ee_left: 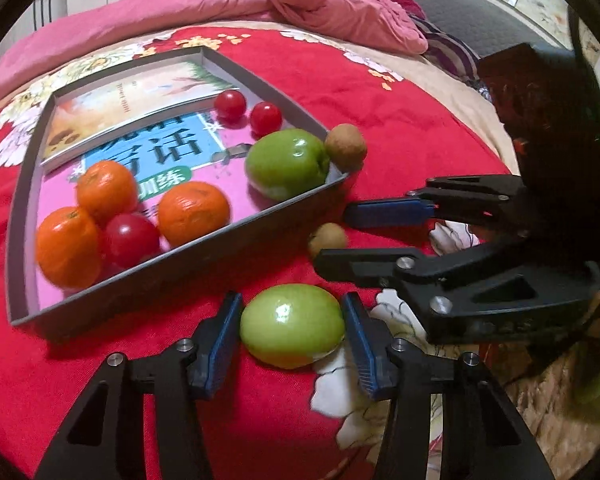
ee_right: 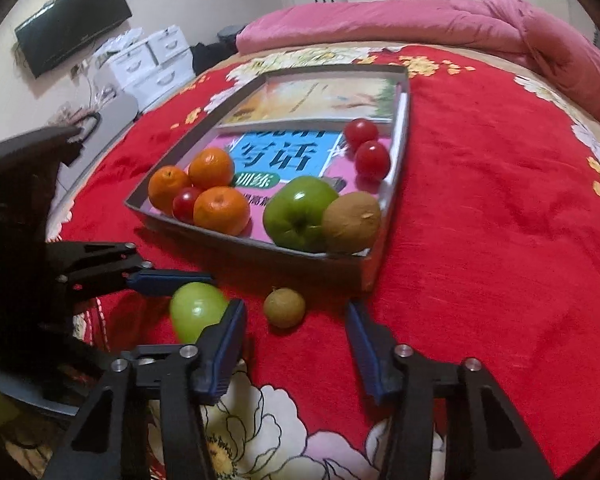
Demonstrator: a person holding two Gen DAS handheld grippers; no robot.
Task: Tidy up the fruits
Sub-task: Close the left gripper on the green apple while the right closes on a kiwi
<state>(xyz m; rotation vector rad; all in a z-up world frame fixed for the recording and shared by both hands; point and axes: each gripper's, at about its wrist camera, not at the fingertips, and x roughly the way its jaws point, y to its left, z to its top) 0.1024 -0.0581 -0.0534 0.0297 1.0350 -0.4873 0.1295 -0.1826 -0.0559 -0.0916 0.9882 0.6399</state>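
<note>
The left wrist view shows most of the sorting already done. A shallow grey box (ee_left: 172, 256) sits on the red flowered blanket (ee_left: 400, 120), with two books lying flat on its floor. Inside it are three oranges (ee_left: 194, 213), three small red tomatoes (ee_left: 230, 105), a green apple (ee_left: 286, 163) and, in the near right corner beside that apple, a large kiwi (ee_right: 352, 222) — the right wrist view puts this one inside the wall, though from the left it looks as if it could be just outside.

Two fruits are left on the blanket in front of the box. A second green apple (ee_left: 293, 325) lies between the pads of the left gripper (ee_left: 292, 320); the jaws stand about as wide as the fruit, the pads at or very near its sides, and I cannot tell whether they are pressing on it yet. A small kiwi (ee_right: 285, 307) rests just beside it, closer to the box wall. The right gripper (ee_right: 296, 336) points at this kiwi with its jaws wide and empty, the fruit lying just ahead of the tips and not between them.

My judgement is that the job is near its end: two picks and two placements remain, and the box has free room in the middle.
</note>
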